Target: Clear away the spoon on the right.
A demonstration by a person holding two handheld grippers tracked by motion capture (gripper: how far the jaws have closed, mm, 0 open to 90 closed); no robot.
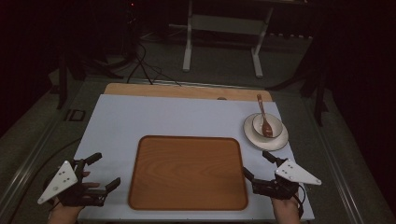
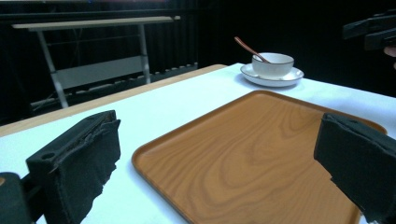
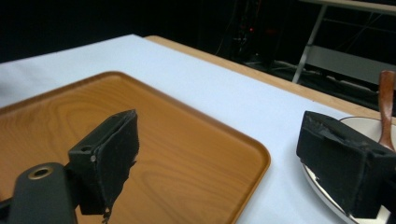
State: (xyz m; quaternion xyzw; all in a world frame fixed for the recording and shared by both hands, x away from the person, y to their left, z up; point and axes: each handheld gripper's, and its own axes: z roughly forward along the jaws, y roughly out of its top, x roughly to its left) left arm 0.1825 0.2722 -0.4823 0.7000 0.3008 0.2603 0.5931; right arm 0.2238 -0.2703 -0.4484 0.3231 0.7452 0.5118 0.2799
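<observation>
The bowl lies just ahead of the right hand-held gripper, nearer than the left hand-held gripper; both stand released.

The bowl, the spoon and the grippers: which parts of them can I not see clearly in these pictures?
- Bowl: its contents are too small and dim in the high view; its wall hides them in the left gripper view.
- Spoon: the top edge cuts off the handle in the right gripper view.
- Plate: the right gripper jaw covers part of it.
- Left gripper: the bottom edge cuts both open jaws.
</observation>
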